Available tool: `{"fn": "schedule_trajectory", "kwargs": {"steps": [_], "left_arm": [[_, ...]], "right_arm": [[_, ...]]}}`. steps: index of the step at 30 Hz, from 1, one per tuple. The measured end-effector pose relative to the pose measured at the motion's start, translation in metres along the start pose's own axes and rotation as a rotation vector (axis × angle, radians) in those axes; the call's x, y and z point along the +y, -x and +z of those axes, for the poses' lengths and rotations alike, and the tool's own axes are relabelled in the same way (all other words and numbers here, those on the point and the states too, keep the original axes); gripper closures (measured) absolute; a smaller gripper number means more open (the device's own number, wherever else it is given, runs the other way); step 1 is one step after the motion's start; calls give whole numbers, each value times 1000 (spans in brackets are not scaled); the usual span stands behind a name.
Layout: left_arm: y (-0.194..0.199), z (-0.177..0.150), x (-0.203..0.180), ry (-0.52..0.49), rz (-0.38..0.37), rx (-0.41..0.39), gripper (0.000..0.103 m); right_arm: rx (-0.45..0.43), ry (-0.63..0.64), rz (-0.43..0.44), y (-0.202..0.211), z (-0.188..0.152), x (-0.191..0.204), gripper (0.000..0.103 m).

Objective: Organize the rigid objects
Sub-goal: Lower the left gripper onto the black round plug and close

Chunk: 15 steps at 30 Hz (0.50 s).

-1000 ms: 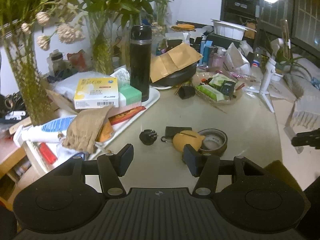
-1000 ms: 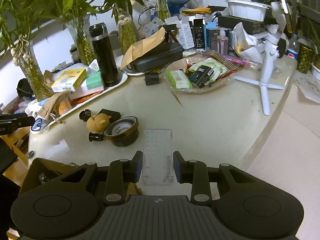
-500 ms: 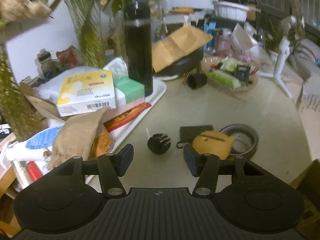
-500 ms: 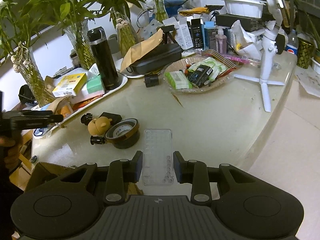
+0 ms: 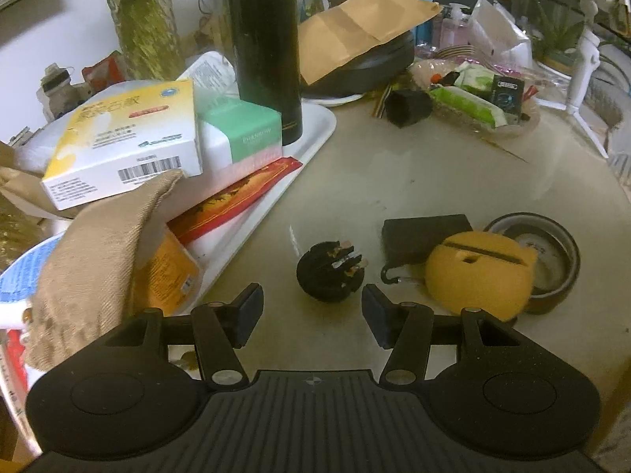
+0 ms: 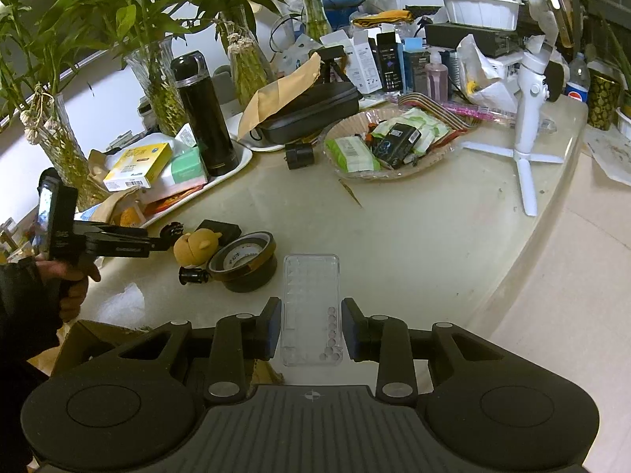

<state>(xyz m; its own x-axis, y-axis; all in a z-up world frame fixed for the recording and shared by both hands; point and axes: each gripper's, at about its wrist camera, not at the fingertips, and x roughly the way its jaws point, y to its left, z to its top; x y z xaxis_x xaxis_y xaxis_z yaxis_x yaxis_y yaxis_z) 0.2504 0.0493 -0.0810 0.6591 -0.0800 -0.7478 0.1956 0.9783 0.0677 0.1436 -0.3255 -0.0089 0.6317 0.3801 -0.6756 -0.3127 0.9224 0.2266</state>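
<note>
Near the bench's left edge, beside the white tray, the left claw has dropped toward the small black plug adapter, its jaws apart and empty, the adapter just ahead of them. A pickup looks next. The right claw stays clamped on the clear plastic case at the near edge.

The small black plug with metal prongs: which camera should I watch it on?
The left wrist view: the plug lies unobstructed just ahead of the open left gripper, prongs visible. In the right wrist view it is hidden behind the left gripper.
</note>
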Motion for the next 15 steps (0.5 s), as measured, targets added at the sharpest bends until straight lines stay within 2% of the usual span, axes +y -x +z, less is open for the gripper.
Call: {"fn": "schedule_trajectory", "kwargs": {"steps": [13, 15], "left_arm": [[-21, 10, 5, 49, -14, -20, 49], [-20, 9, 6, 58, -24, -31, 54]], "right_arm": [[4, -3, 6, -2, 0, -1, 68], [5, -3, 7, -2, 0, 0, 68]]}}
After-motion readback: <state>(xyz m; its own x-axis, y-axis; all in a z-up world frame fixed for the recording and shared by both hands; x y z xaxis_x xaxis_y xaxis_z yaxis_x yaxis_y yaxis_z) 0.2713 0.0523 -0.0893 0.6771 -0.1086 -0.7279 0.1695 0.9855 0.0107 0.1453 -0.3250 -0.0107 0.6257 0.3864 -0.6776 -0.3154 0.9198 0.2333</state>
